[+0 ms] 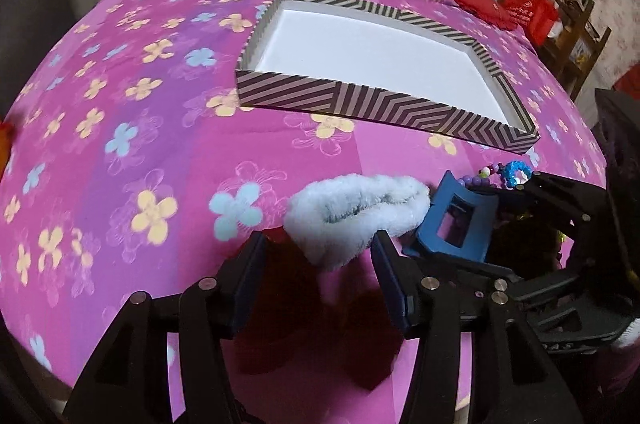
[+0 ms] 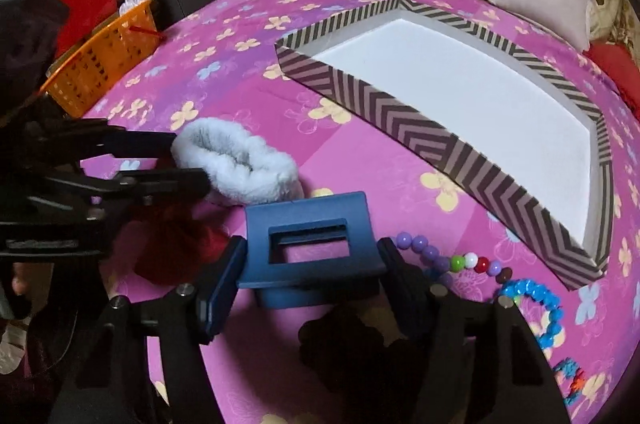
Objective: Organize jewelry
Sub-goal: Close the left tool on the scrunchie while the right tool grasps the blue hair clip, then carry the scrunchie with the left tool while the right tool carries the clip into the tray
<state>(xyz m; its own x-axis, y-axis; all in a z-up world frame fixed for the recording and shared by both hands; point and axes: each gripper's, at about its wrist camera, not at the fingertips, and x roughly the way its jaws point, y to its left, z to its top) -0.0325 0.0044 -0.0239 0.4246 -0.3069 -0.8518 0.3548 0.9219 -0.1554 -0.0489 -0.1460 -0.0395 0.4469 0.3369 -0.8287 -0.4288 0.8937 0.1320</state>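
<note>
Right wrist | blue hair claw [image 2: 310, 244]: matte, rectangular cut-out window

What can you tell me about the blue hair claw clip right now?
The blue hair claw clip looks like matte plastic, boxy, with a rectangular window cut through its top face. It sits on the pink floral bedspread, between the white fluffy scrunchie and the bead bracelet, short of the striped box. The right gripper straddles it, jaws close on both sides; contact cannot be confirmed.

scrunchie [image 2: 240, 168] left of clip [image 2: 312, 240] — box [image 2: 400, 112] behind
</note>
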